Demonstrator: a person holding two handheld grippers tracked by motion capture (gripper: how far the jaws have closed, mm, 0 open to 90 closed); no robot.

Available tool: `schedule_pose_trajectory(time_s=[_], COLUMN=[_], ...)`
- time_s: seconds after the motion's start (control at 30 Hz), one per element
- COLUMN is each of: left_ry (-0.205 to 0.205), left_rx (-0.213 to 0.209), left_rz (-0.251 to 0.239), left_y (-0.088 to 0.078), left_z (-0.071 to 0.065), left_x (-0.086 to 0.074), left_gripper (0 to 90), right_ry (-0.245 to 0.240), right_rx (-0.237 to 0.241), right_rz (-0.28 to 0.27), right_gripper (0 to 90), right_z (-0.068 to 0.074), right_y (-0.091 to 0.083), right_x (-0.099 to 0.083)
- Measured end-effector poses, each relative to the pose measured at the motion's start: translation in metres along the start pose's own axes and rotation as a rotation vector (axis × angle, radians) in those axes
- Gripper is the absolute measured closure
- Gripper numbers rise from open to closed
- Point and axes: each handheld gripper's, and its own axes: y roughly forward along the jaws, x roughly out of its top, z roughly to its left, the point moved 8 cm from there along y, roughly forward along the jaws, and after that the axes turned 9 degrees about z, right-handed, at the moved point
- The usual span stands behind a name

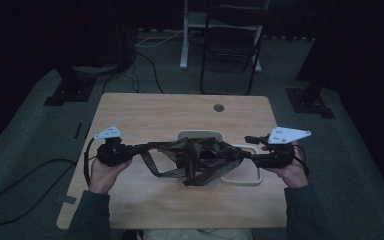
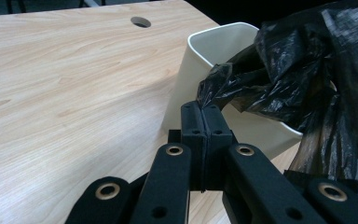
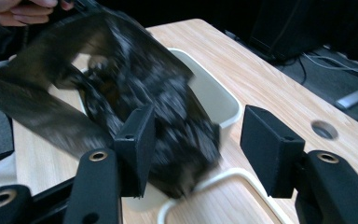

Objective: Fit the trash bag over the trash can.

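Note:
A black plastic bag (image 1: 195, 157) hangs stretched over a white bin (image 1: 200, 135) at the middle of the wooden table (image 1: 145, 110). My left gripper (image 1: 141, 149) is shut on the bag's left edge. In the left gripper view the jaws (image 2: 206, 116) pinch a corner of the bag (image 2: 298, 70) just beside the bin's wall (image 2: 219, 46). My right gripper (image 1: 247, 147) is at the bag's right side. In the right gripper view its jaws (image 3: 200, 140) stand wide apart, with the blurred bag (image 3: 121, 70) against the left jaw and over the bin (image 3: 214, 98).
A shallow white tray (image 1: 247, 177) lies right of the bin, its rim (image 3: 223, 179) under my right gripper. The table has a round hole (image 1: 218, 107) near its far edge. A dark chair (image 1: 230, 45) and floor cables (image 1: 145, 60) lie beyond the table.

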Motion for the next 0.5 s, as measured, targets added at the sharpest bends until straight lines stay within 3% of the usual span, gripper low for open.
schedule_pose_trajectory(time_s=[0.37,0.43,0.5], left_ry=[0.016,0.015,0.011], left_rx=[-0.007,-0.005,0.001], left_rz=[-0.015,-0.017,-0.02], left_y=[0.001,0.0,-0.001], left_z=[-0.005,-0.004,-0.003], left_x=[0.005,0.006,0.007], left_gripper=[89.7,89.8,89.7], right_ry=[-0.088,-0.097,-0.089], right_rx=[0.069,0.056,0.026], right_rz=[0.027,0.053,0.076], right_gripper=[45.2,51.3,65.9], right_z=[0.028,0.03,0.026], right_y=[0.036,0.043,0.05], right_x=[0.031,0.032,0.032])
